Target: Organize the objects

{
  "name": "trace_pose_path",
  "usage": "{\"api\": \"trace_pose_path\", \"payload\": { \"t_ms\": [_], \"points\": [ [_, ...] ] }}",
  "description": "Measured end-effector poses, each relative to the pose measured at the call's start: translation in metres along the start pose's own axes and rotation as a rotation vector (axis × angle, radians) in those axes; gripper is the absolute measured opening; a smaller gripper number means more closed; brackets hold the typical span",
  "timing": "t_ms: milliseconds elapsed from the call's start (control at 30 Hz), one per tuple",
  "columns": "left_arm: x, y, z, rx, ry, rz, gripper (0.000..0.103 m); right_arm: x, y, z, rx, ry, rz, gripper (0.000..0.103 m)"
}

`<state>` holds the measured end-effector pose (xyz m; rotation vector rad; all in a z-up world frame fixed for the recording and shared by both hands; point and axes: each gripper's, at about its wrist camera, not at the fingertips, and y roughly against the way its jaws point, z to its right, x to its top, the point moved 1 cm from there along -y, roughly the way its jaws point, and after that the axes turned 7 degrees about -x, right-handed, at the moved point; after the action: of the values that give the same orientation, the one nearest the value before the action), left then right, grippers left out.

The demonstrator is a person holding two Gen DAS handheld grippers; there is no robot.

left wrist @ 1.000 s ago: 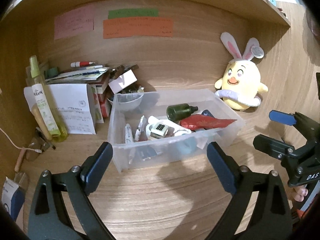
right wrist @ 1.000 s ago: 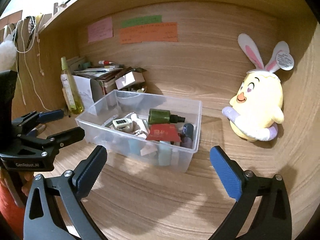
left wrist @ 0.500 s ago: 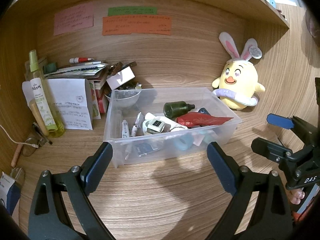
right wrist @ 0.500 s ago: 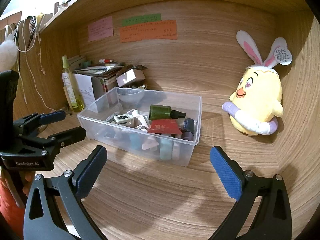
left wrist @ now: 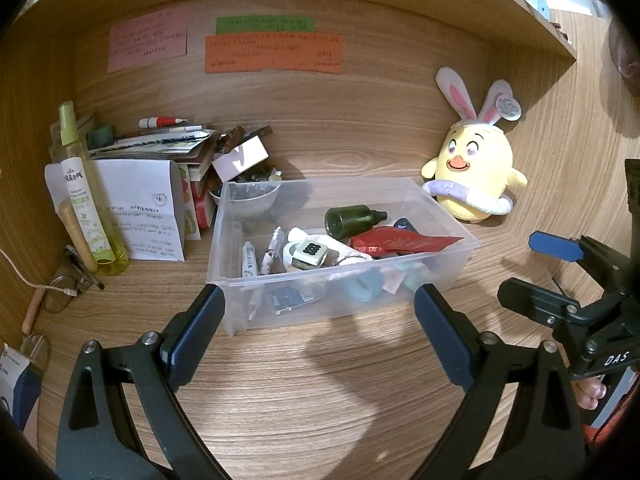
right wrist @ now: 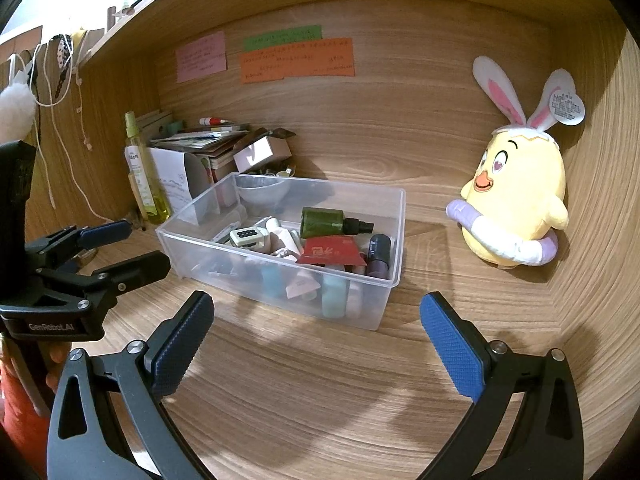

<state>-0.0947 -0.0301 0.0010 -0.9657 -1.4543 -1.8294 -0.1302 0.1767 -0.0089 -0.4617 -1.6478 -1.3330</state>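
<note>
From the left wrist, the left gripper (left wrist: 318, 320) hangs spread and empty just before the clear bin (left wrist: 436, 200), which holds a green bottle (left wrist: 352, 221), a red sachet (left wrist: 400, 242) and small tubes; a spray bottle (left wrist: 86, 196) stands left, a plush chick (left wrist: 472, 178) right. From the right wrist, the right gripper (right wrist: 316, 330) is likewise spread wide and empty, the bin near ahead.
</note>
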Motion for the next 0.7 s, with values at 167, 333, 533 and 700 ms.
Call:
{"api": "trace_pose_path", "payload": {
  "t_ms": [167, 333, 533, 700],
  "points": [
    [-0.0007, 0.0000, -0.0006, -0.001, 0.005, -0.002, 0.100, 0.0000, -0.0003, 0.0001, -0.001, 0.000, -0.001, 0.103],
    [-0.0026, -0.0015, -0.0019, -0.006, 0.019, -0.010, 0.100, -0.0013, -0.0004, 0.0013, -0.002, -0.009, -0.005, 0.103],
    [-0.0047, -0.0046, -0.0047, -0.022, 0.036, -0.013, 0.100, -0.0021, -0.0014, 0.0025, -0.004, -0.018, -0.010, 0.103],
    [-0.0060, -0.0036, -0.0049, -0.048, 0.044, -0.006, 0.100, -0.0022, -0.0019, 0.0030, -0.003, -0.018, -0.012, 0.103]
  ]
}}
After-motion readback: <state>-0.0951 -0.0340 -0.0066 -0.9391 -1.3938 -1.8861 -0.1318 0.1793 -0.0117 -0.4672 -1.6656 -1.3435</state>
